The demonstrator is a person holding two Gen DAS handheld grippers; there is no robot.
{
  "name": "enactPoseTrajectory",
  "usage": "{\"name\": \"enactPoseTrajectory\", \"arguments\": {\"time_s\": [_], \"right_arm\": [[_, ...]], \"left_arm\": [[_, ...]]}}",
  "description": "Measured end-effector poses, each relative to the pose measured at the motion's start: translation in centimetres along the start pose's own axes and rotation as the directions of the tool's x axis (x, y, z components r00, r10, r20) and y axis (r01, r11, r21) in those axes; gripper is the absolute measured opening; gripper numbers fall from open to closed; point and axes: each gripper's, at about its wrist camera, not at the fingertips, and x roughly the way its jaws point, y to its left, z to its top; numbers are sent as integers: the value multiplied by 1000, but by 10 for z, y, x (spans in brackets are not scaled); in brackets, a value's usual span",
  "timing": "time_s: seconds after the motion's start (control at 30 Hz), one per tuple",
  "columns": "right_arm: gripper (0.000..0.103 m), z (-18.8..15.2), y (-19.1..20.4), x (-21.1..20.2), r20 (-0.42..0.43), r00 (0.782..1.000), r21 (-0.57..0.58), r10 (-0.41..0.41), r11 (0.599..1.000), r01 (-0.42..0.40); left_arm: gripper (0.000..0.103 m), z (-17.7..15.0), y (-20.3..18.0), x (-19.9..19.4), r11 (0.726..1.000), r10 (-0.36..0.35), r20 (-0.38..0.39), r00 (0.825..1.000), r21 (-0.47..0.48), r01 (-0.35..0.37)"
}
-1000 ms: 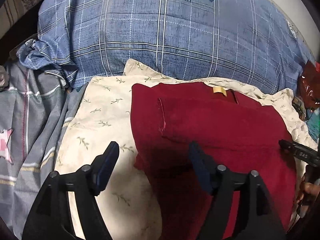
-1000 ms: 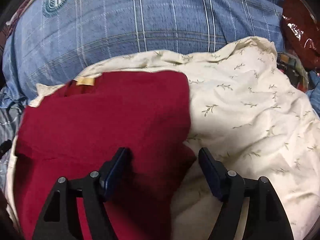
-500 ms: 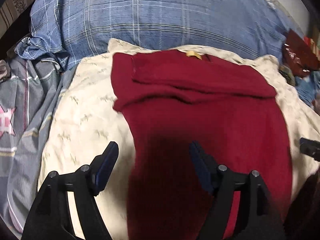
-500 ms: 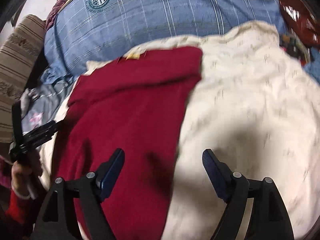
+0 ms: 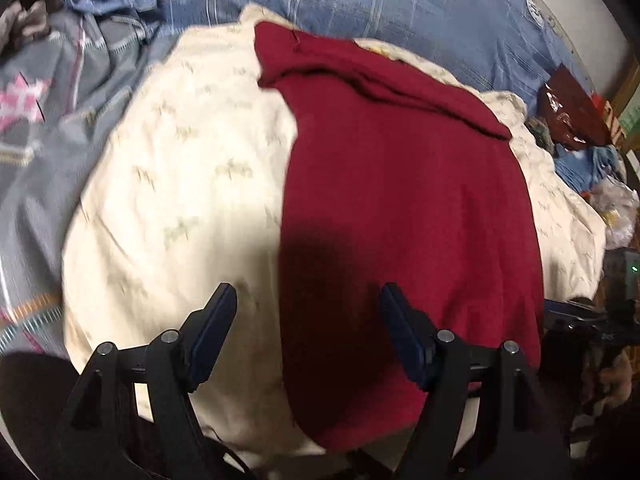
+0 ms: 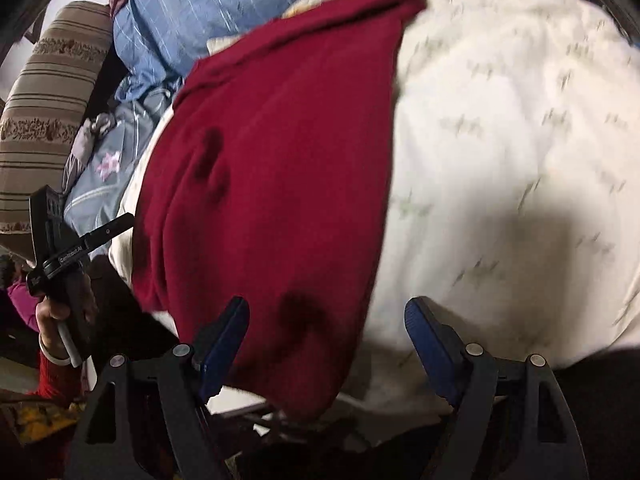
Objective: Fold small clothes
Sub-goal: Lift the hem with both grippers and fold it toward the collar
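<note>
While both grippers are held low over the near edge of the bed, a dark red garment (image 5: 408,208) is seen spread lengthwise on a cream quilt (image 5: 180,184) printed with small sprigs. At the garment's far end a band of cloth is folded across its width, and its near end hangs slightly over the quilt's near edge. In the left wrist view the left gripper (image 5: 308,328) is shown with its jaws spread wide; the garment's left edge runs between them, yet the blue pads (image 5: 402,332) are not pressed on any cloth. In the right wrist view the right gripper (image 6: 326,340) is likewise shown with jaws spread, the garment's near right corner lying between them without being pinched. Whether either set of pads touches the fabric beneath cannot be told, since both views are blurred.

Behind the quilt, toward the head of the bed, a blue checked pillow (image 5: 400,0) is laid. A grey patterned cover (image 5: 44,120) is bunched at the bed's left side, and a brown striped cushion (image 6: 48,100) is seen beyond it in the right wrist view. At the left edge of that view the left gripper's handle is gripped by a hand (image 6: 60,312) emerging from a red sleeve (image 6: 56,380). Dark red packets (image 5: 568,108) are piled at the bed's far right corner.
</note>
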Motion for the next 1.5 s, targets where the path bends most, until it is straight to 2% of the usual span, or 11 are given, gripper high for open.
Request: {"name": "enactPoseTrajectory", "arguments": {"time_s": [0.17, 0.37, 0.57, 0.63, 0.67, 0.7, 0.8, 0.9, 1.07, 1.27, 1.5], "right_arm": [[69, -8, 8, 5, -62, 996, -22, 57, 998, -59], [71, -13, 0, 9, -58, 988, 27, 141, 990, -140], [67, -15, -1, 11, -49, 989, 43, 138, 990, -136], [52, -16, -1, 11, -48, 989, 33, 137, 990, -136], [32, -16, 0, 11, -53, 988, 31, 145, 989, -144], [24, -16, 2, 13, -59, 987, 29, 152, 988, -150], [15, -14, 7, 10, -50, 985, 1, 167, 986, -167], [12, -7, 9, -4, -5, 972, 3, 235, 972, -235], [10, 13, 5, -40, 137, 942, -1, 306, 951, -309], [9, 30, -1, -58, 257, 913, 5, 318, 944, -330], [9, 35, -4, -52, 256, 913, 26, 316, 942, -333]], "left_arm": [[73, -19, 2, 6, 1000, 2, -49, 999, -5, -3], [76, -21, -7, 11, 1000, 6, -41, 999, 16, -5], [76, -23, -20, 18, 997, -5, -64, 998, 73, 9], [68, -25, -22, 17, 997, 9, -63, 998, 79, -4], [57, -26, -23, 17, 997, 18, -65, 998, 81, -13], [44, -26, -23, 16, 997, 25, -67, 997, 80, -19], [9, -26, -17, 15, 998, -35, -109, 993, 48, 41], [7, -24, -19, 10, 996, -45, -114, 993, 71, 53], [7, 2, -13, -21, 985, -168, -38, 985, 25, 169], [7, 28, -11, -38, 991, -133, 73, 988, 26, 131], [7, 24, -16, -25, 997, -65, 62, 996, 55, 62]]}}
